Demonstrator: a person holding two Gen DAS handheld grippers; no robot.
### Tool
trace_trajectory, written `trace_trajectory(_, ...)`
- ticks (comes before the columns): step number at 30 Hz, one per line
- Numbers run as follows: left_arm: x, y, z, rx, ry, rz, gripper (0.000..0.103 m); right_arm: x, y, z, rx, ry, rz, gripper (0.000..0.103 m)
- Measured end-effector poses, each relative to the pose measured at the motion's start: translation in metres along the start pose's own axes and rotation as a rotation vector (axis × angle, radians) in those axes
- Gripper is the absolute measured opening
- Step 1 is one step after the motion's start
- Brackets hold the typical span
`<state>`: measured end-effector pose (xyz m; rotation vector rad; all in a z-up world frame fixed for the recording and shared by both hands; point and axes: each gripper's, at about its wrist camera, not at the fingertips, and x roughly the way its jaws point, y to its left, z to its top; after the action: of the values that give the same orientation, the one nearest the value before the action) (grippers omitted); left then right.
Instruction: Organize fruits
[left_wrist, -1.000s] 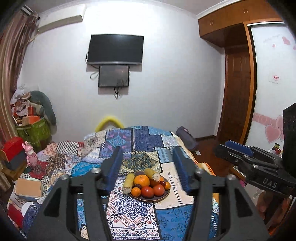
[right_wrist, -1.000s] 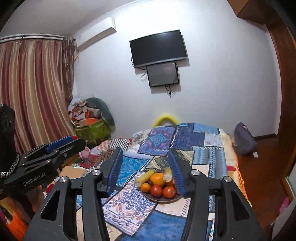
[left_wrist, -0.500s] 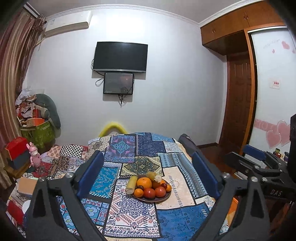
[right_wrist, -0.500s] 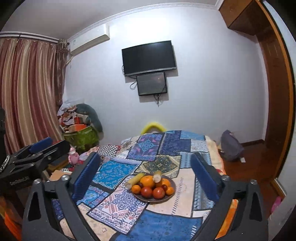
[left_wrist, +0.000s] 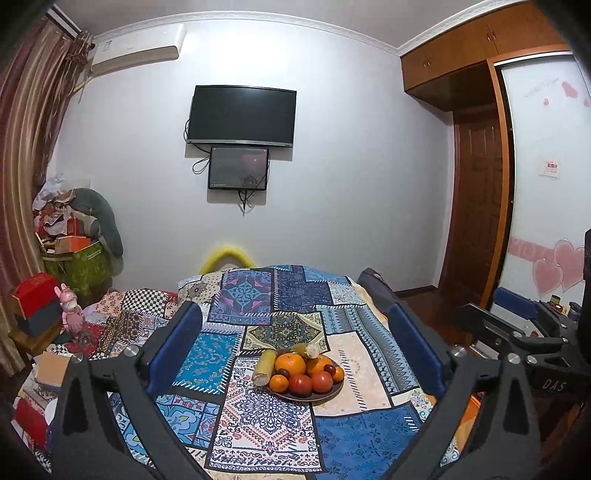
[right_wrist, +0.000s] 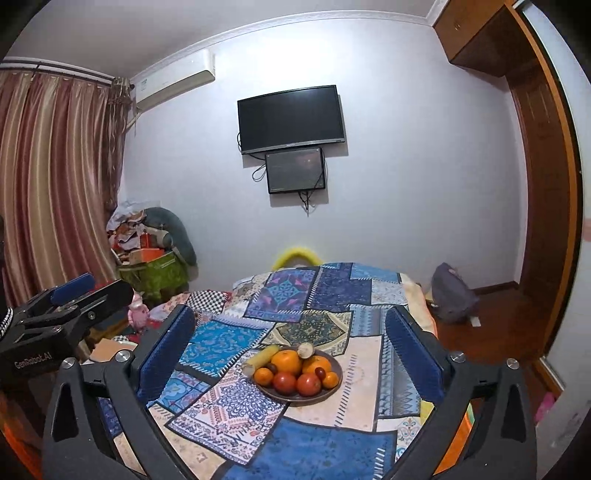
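A dark round plate sits on a patchwork cloth and holds oranges, red tomatoes, corn cobs and dark grapes. It also shows in the right wrist view. My left gripper is open wide and empty, held well back from the plate and above the cloth. My right gripper is open wide and empty, likewise back from the plate. Each gripper shows at the edge of the other's view.
The patchwork cloth covers a table or bed. A cluttered pile with a green box and a pink toy stands at the left. A grey bag lies on the wooden floor at the right. A TV hangs on the far wall.
Both grippers have opened from narrow to wide. Both have pulled back and tilted so the plate sits lower and smaller between the fingers.
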<state>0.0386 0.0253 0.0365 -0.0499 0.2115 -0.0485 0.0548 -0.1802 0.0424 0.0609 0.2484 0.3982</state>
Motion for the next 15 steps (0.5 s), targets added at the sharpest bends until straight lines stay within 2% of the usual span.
trace_trajectory(15,-0.0014,-0.0029,-0.0001,0.004,-0.005,-0.003,0.103,-0.0044,0.0034,0.0018,-0.012,-0.010,0.005,0.103)
